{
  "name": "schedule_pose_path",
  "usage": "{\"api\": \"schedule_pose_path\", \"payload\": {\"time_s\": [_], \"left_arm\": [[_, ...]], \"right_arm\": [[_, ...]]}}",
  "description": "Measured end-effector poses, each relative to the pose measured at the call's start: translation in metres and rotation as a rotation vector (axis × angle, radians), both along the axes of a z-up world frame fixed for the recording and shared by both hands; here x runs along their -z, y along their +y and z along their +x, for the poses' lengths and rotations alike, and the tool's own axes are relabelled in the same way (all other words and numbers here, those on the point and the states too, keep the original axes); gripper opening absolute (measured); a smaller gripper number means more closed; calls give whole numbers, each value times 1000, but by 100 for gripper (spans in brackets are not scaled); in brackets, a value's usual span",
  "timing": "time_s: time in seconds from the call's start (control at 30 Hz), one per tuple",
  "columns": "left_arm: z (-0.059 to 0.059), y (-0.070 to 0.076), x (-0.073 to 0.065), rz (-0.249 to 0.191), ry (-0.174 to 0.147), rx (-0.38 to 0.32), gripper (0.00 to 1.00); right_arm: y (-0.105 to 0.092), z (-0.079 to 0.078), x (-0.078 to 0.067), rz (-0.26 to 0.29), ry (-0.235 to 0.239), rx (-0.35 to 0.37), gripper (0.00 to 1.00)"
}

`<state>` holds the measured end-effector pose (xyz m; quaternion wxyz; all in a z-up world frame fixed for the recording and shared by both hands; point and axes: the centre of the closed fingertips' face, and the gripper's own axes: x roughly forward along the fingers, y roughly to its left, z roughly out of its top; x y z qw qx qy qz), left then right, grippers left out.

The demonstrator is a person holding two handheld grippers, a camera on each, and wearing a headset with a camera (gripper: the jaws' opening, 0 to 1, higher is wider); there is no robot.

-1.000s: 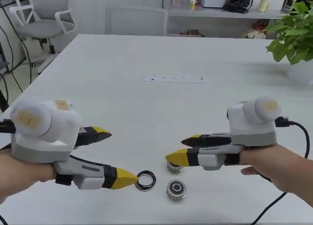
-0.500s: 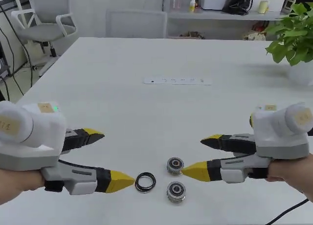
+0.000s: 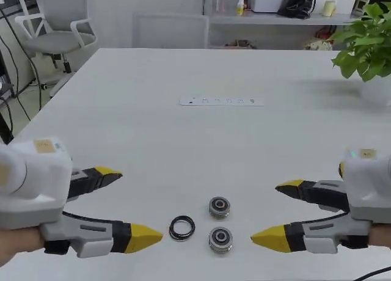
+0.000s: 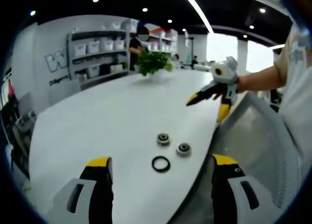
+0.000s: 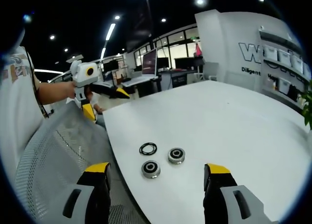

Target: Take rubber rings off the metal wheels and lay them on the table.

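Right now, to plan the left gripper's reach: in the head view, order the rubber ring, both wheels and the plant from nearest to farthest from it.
1. The rubber ring, just right of the left gripper.
2. The near wheel and far wheel, right of the ring: too close to call.
3. The plant, far right.

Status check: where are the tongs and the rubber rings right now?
Left tongs open, empty. Right tongs open, empty. Rubber ring flat on table, beside near wheel and far wheel. Nothing in the way.
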<state>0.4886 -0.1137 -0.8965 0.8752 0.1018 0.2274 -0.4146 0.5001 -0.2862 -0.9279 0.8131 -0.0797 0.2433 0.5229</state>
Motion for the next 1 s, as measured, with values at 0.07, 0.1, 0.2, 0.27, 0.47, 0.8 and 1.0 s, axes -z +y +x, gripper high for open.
{"api": "schedule_pose_path", "payload": {"time_s": [0.07, 0.1, 0.2, 0.27, 0.47, 0.8, 1.0], "left_arm": [[-1, 0, 1, 2, 0, -1, 85], [-1, 0, 1, 1, -1, -3, 85], [-2, 0, 0, -3, -2, -5, 85], [-3, 0, 0, -4, -3, -6, 86], [-5, 3, 3, -8, 3, -20, 86], [-6, 6, 5, -15, 11, -31, 87], [-4, 5, 3, -21, 10, -31, 87]], "right_arm": [[-1, -2, 2, -7, -3, 0, 78], [-2, -3, 2, -9, -3, 2, 78], [-3, -6, 1, -5, -7, 7, 80], [-4, -8, 0, -6, -12, 10, 80], [-12, -9, 1, -17, -21, 23, 81], [-22, -8, 3, -22, -23, 42, 81], [-23, -7, 6, -30, -23, 42, 81]]}}
